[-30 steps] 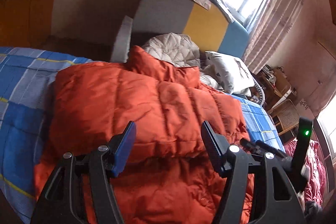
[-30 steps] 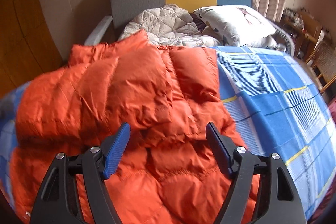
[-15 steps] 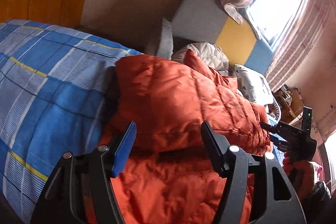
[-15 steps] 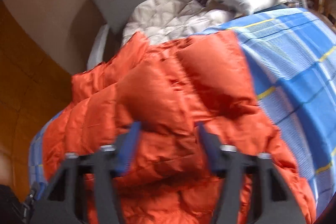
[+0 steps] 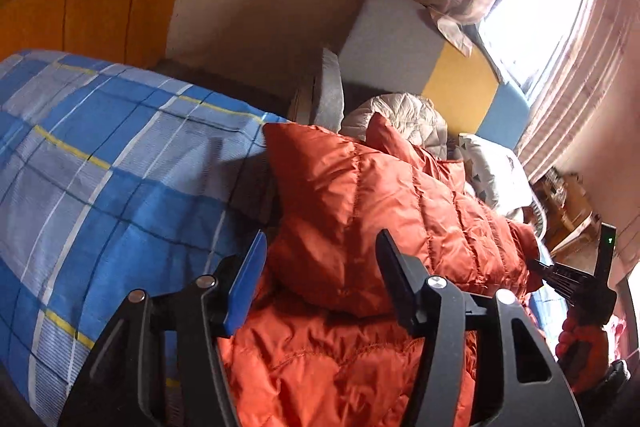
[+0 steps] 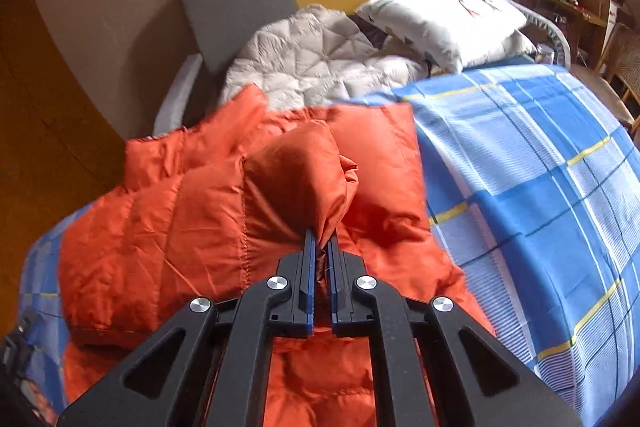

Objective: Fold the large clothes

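Pinching a puffy fold of the jacket (image 6: 224, 227) in my right gripper (image 6: 321, 247), jaws nearly together on it. My left gripper (image 5: 320, 267) is closing around the folded edge, pads not yet pressing. The jacket lies half-folded on the bed (image 6: 540, 187). Risks: slick fabric slipping from the pinch; left jaws catching one layer only; the fold springing open toward the pillow (image 6: 444, 15).

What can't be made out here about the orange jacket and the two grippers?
- Orange jacket: near hem cut off by the bottom edge in both wrist views; gripper frames cover it.
- Left gripper, closing: pad contact with the jacket unclear.
- Right gripper: shut on a jacket fold; which part is unclear.
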A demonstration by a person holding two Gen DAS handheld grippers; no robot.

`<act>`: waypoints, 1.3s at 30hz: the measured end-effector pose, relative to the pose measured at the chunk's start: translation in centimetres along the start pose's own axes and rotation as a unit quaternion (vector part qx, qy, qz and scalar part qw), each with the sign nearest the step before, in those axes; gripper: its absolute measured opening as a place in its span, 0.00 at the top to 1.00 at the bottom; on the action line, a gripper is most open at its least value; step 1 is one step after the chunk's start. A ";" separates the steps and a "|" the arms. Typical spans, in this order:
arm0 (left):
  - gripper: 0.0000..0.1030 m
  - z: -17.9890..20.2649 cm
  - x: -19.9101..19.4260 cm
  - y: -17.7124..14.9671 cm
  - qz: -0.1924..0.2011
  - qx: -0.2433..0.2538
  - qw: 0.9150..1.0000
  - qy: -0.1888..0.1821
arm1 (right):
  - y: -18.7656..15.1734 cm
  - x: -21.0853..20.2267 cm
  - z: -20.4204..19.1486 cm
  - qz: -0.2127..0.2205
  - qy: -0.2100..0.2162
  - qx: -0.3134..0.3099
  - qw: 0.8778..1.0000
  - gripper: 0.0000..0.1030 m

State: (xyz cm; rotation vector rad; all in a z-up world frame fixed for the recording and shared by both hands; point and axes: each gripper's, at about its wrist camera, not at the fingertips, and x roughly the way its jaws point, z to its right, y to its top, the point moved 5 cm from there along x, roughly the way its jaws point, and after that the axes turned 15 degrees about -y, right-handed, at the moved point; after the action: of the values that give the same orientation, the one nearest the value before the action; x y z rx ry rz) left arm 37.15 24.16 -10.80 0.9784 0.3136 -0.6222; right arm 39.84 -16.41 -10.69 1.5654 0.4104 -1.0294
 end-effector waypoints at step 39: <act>0.44 1.9 13.3 -0.9 -0.072 0.066 0.995 0.017 | -1.4 5.7 -7.2 0.083 -0.031 -0.127 0.988 0.23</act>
State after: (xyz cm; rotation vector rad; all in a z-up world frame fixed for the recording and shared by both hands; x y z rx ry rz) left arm 46.99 17.53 -17.19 1.1010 0.3798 -0.7653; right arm 44.74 -10.97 -16.33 1.3140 0.3471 -0.8582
